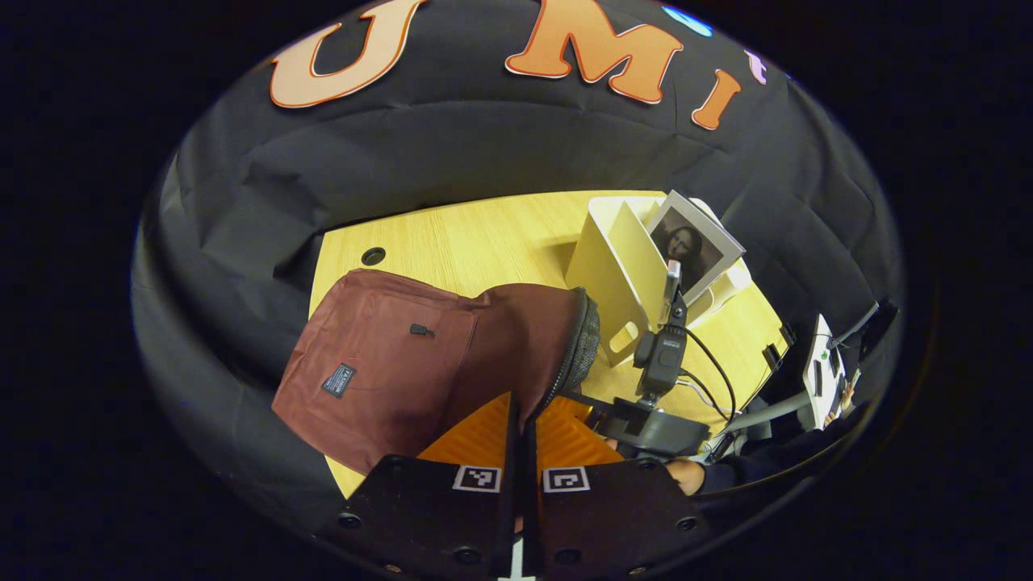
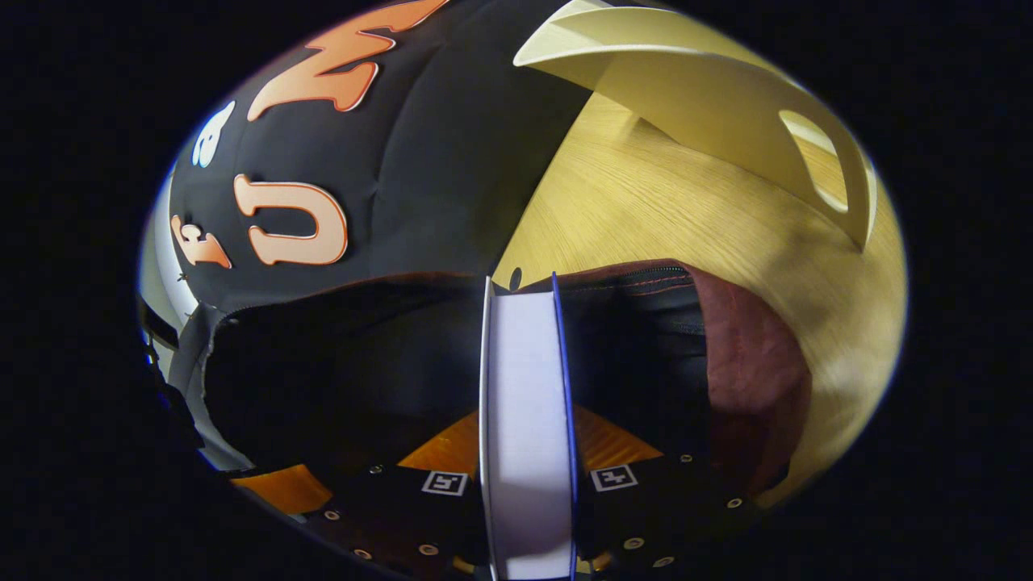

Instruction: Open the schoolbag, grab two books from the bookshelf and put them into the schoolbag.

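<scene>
**Book at the bag's mouth — feeding it in**

Right gripper [image 2: 523,476]: my fingers pinch a book [image 2: 524,420] edge-on, white page block facing the camera, covers on either side of it. Its far end sits right at the dark opening of the schoolbag [image 2: 742,363], zipper edge running just beyond it. Whether the leading edge is already inside the lining, I cannot tell.

Left gripper [image 1: 520,452]: fingers pressed together on the flap edge of the maroon schoolbag [image 1: 387,363], by the mesh-lined rim, seemingly holding the mouth up and open. In the same view, the other gripper [image 1: 658,379] stands between the bag and the bookshelf [image 1: 621,266], a hand at its base.

The bookshelf stands on the wooden table [image 1: 468,234] just beside the bag; one book [image 1: 694,242] with a portrait cover leans in it — likely the second to fetch.

How I'd do this well:
- Keep the left pinch firm and lifted, so the opening stays wide and the fabric doesn't fold under the book.
- Drive the book in along its own length, leading corner clear of the zipper teeth.
- Release only when the book rests deep inside; a shallow drop may tip it back out.
</scene>
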Available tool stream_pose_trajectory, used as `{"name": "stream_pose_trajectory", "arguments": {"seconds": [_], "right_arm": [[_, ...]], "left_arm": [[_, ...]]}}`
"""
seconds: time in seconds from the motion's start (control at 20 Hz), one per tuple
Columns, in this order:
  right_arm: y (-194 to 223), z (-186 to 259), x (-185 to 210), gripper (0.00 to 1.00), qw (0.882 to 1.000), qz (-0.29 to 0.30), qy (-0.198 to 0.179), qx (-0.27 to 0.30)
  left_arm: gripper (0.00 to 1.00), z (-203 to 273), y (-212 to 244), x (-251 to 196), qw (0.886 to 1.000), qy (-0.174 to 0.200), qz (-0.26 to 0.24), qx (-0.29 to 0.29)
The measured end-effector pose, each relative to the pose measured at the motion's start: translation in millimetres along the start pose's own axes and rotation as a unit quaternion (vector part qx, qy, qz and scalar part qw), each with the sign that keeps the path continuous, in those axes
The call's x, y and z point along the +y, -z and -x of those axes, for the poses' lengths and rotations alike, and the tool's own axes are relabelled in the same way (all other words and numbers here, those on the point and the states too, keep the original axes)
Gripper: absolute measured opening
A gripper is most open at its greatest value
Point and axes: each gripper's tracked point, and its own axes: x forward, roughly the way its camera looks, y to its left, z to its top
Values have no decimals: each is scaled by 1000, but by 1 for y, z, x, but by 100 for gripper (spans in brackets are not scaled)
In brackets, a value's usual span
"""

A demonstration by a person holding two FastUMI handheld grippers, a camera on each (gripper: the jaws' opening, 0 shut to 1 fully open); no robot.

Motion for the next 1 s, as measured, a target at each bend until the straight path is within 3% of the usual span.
{"name": "stream_pose_trajectory", "arguments": {"seconds": [0.25, 0.3, 0.35, 0.45, 0.5, 0.55, 0.6, 0.65, 0.8, 1.0], "right_arm": [[-2, -13, -4, 41, 1000, 2, 9, -19], [3, -16, -7, 52, 1000, 4, 23, -8], [5, -13, -6, 42, 1000, 4, 27, -1], [9, -7, -3, 51, 999, 0, 30, 16], [8, -5, -4, 39, 999, -1, 37, 18], [11, 0, -4, 66, 999, 3, 41, 25], [10, 5, -4, 55, 999, 10, 42, 27], [8, 11, -3, 82, 998, 21, 44, 26], [-1, 29, -5, 95, 996, 67, 56, 28], [-25, 58, -13, 98, 989, 117, 80, 30]], "left_arm": [[5, -1, 5, -3, 1000, 1, 3, -2], [5, 1, 4, -3, 1000, 1, 7, -3], [5, 0, 2, -2, 1000, 2, 13, -5], [5, 3, -1, 1, 1000, -1, 17, -10], [5, 4, -1, 1, 1000, -4, 17, -12], [5, 6, -2, 2, 1000, -6, 17, -14], [5, 7, -2, 3, 1000, -7, 17, -14], [5, 7, -2, 4, 1000, -9, 19, -16], [5, 7, -1, 4, 999, -5, 29, -16], [5, 3, 0, -2, 1000, -4, 24, -15]]}}
